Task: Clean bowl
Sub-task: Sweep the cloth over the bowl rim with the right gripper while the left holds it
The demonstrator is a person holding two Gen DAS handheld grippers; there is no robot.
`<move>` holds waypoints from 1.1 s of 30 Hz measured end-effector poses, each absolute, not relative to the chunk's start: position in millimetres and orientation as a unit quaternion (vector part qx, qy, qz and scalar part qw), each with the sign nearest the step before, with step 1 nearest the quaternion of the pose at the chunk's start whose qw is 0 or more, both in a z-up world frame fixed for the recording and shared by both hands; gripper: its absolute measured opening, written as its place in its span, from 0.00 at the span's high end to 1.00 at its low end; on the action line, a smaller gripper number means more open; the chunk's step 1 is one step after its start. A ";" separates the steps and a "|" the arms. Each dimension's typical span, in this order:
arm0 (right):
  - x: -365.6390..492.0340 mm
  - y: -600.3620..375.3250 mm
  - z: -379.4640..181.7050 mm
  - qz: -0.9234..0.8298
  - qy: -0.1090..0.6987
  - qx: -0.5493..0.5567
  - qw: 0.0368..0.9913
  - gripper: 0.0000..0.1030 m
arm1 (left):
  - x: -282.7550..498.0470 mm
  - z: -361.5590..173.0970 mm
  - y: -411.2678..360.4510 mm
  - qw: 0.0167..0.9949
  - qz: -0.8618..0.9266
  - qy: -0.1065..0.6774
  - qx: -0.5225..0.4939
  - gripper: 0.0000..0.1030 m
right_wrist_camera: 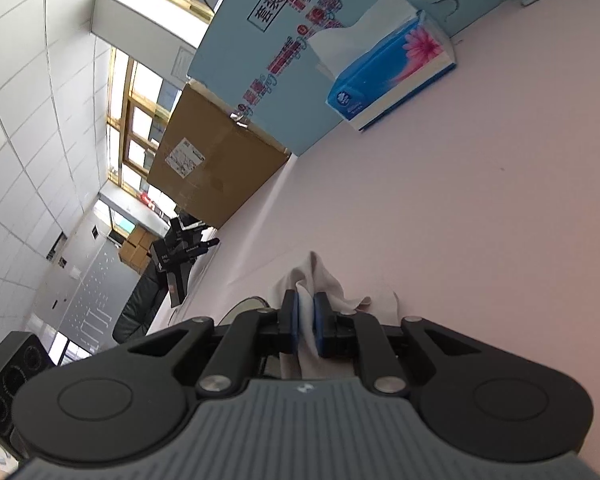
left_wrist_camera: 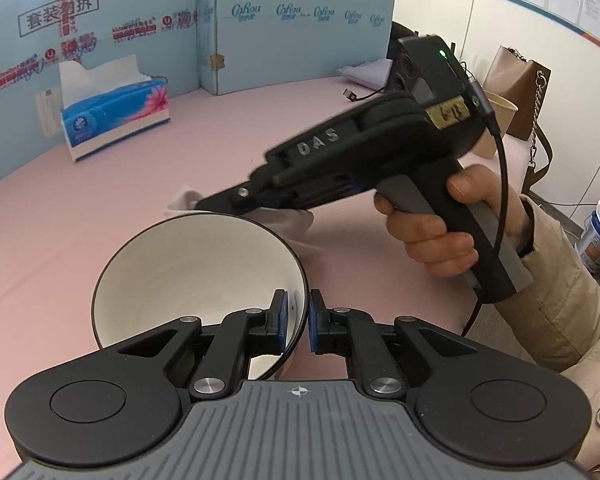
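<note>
Step in hand, as I read it: get the wad of tissue down inside the bowl & wipe the wall. To do it well: keep the bowl pinned hard w/ the left gripper so it doesn't spin or slip off the pads, drop the right gripper tip-first over the far rim, press the tissue flat on the white inner wall, then sweep round the curve down to the bottom — soft paper, so light steady pressure or it'll prob. tear or pull out of the pinch. Left gripper is pinched on the bowl's rim, one pad inside the wall, one outside, at the bowl's near-right edge; bowl looks tilted, mouth facing up & away from the cam, over the pink tabletop. Right gripper is closed on the white tissue, which sticks out past both pads; in the left wrist view it sits just beyond the bowl's far rim, slightly above it, tissue showing either side of the fingers — can't tell if it touches the rim. Tissue box stands far left by the blue partition, well apart from the bowl.
</note>
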State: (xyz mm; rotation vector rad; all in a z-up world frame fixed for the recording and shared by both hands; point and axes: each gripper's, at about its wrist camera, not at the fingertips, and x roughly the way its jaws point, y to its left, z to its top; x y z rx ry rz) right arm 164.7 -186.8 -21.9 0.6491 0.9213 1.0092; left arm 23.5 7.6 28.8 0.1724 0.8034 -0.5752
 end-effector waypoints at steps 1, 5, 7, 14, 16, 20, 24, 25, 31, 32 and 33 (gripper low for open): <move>165.6 -184.4 -20.5 0.460 0.418 0.291 0.728 0.88 | 23.7 28.6 7.5 0.877 -0.275 0.385 0.083 0.86; 168.6 -178.7 -19.6 0.463 0.421 0.287 0.725 0.88 | 23.4 28.1 7.5 0.877 -0.272 0.387 0.086 0.82; 167.8 -180.3 -20.7 0.463 0.422 0.289 0.724 0.88 | 23.6 28.0 7.7 0.877 -0.271 0.388 0.085 0.81; 157.7 -200.0 -23.5 0.456 0.418 0.297 0.728 0.89 | 26.6 29.9 6.1 0.879 -0.267 0.385 0.083 0.78; 149.0 -208.9 -24.5 0.453 0.414 0.296 0.732 0.89 | 28.2 30.2 5.4 0.880 -0.264 0.385 0.083 0.75; 137.1 -219.6 -27.4 0.455 0.413 0.299 0.730 0.89 | 32.2 30.4 2.9 0.882 -0.262 0.384 0.082 0.75; 129.1 -229.7 -28.7 0.452 0.402 0.309 0.734 0.90 | 37.1 30.7 -0.3 0.883 -0.257 0.383 0.082 0.74; 129.0 -233.1 -28.8 0.447 0.398 0.314 0.737 0.90 | 38.6 31.1 -1.1 0.884 -0.254 0.383 0.081 0.74; 131.7 -258.0 -26.7 0.416 0.379 0.333 0.756 0.90 | 51.2 31.2 -8.3 0.887 -0.242 0.385 0.077 0.73; 131.5 -260.6 -25.8 0.413 0.375 0.333 0.760 0.90 | 53.0 31.5 -8.5 0.887 -0.241 0.386 0.076 0.73; 131.2 -262.2 -24.9 0.411 0.373 0.332 0.763 0.90 | 53.9 31.7 -8.7 0.887 -0.241 0.386 0.077 0.74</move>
